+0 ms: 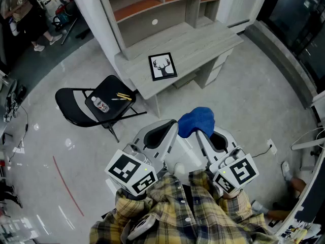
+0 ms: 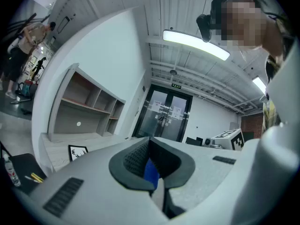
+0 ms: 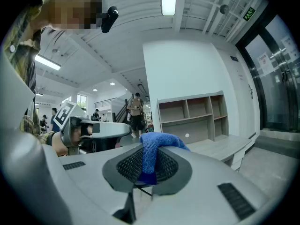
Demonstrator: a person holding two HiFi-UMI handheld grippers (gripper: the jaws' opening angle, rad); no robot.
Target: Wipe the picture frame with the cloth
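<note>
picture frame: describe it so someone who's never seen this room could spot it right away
Look for the pale wooden desk under the shelving unit. The picture frame lies flat near its front edge. It's the only thing on the desk: black border, deer-head silhouette.

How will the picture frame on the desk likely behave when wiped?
The picture frame lies flat on the desk, so it probably cannot tip. It looks thin, so likely light, and may slide on the top. The cloth bunched in the right gripper looks soft, unlikely to scratch.

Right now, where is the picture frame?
Head view, upper centre: the picture frame lies flat on the desk, right of the black chair.
</note>
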